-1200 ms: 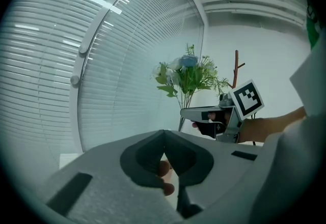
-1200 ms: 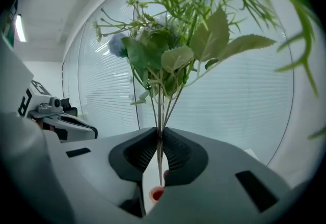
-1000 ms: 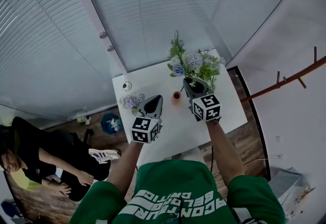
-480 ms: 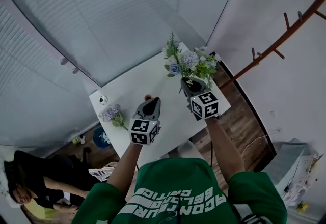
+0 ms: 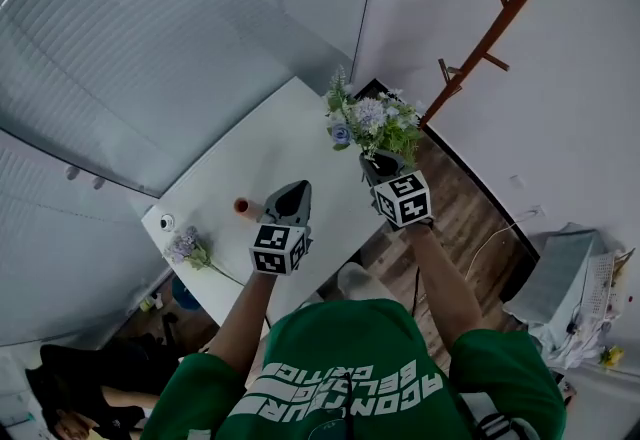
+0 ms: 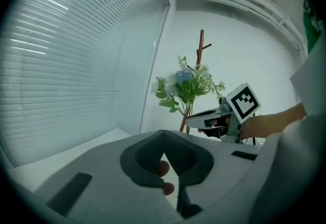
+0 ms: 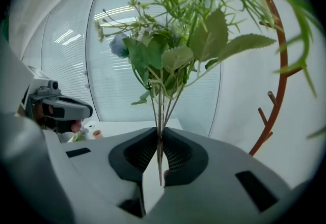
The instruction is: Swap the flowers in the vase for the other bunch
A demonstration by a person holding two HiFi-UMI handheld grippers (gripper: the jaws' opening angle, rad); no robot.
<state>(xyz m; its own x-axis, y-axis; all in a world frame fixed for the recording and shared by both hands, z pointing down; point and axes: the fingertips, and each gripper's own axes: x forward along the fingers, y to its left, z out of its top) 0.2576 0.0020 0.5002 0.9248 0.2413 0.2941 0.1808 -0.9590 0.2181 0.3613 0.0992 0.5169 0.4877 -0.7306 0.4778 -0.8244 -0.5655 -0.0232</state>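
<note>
Room: slatted blinds (image 5: 150, 38) along the window wall, plain white wall to the right, wooden coat rack (image 5: 500, 18) against it.
Worktop (image 5: 250, 163): white, set in the corner by the blinds.
Held bunch (image 5: 372, 123): blue and white flowers with green leaves, upright, raised clear at the right end.
Right tool (image 5: 378, 166): pinching the thin stems of that bunch.
Left tool (image 5: 292, 190): pressed together, nothing between, above the middle.
Other bunch (image 5: 185, 248): purple, lying flat near the left end.
Vase (image 5: 241, 207): small, orange-brown, upright, between the lying bunch and the left tool, apart from both.
</note>
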